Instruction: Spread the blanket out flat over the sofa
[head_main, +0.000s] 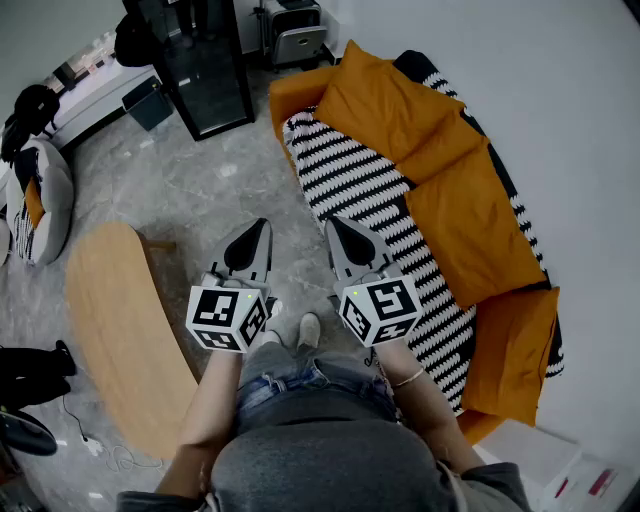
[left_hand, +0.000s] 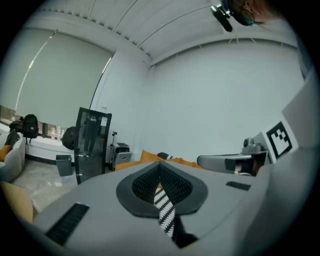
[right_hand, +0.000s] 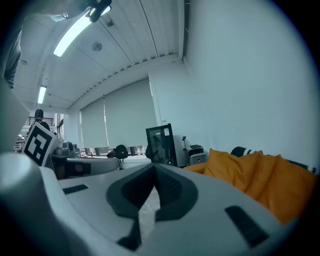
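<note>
The black-and-white striped blanket (head_main: 370, 190) lies along the seat of the orange sofa (head_main: 296, 92), under several orange cushions (head_main: 400, 110). A corner of it shows behind the cushions at the far end. My left gripper (head_main: 262, 226) hangs over the floor just short of the sofa's front edge, its jaws shut with nothing in them. My right gripper (head_main: 335, 224) is beside it at the blanket's edge, also shut and holding nothing. In the left gripper view a strip of the blanket (left_hand: 165, 210) shows through the slit below the left gripper (left_hand: 160, 167). The right gripper (right_hand: 154, 171) sees the cushions (right_hand: 260, 175) to its right.
An oval wooden coffee table (head_main: 115, 330) stands at my left. A black glass cabinet (head_main: 200, 60) and a small trolley stand beyond the sofa's far end. A striped beanbag chair (head_main: 40, 200) sits at the far left, a white box (head_main: 540, 450) at the bottom right.
</note>
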